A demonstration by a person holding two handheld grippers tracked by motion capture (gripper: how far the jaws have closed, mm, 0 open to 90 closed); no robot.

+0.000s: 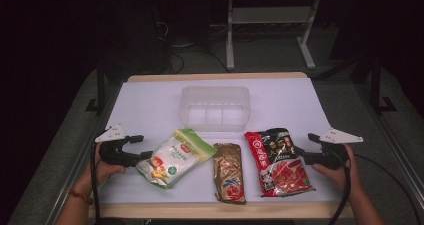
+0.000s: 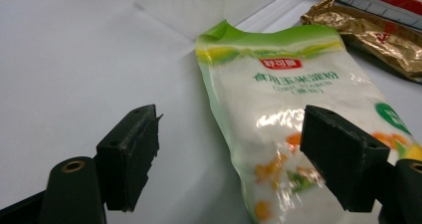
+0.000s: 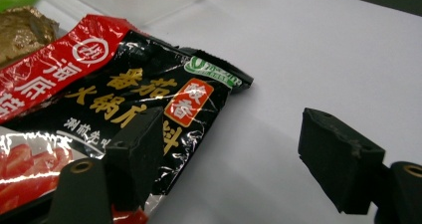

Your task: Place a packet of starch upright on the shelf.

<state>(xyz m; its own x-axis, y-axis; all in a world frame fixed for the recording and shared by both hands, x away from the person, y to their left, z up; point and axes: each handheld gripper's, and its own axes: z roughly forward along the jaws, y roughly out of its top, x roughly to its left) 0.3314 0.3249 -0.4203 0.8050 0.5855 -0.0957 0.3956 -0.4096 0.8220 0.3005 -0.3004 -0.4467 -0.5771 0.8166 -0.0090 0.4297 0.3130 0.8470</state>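
One green pouch (image 2: 293, 114), "CORN STARCH"

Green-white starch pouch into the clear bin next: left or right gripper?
Left. The left gripper is open right at the green-white starch pouch; the right gripper sits by the red-black pouch, further away.

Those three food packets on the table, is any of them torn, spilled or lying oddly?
Nothing stands out. The green and white packet lies slanted, the gold packet and the red and black packet roughly straight; all look sealed, nothing spilled. The clear bin stands upright behind them. The left gripper and right gripper are open beside the outer packets.
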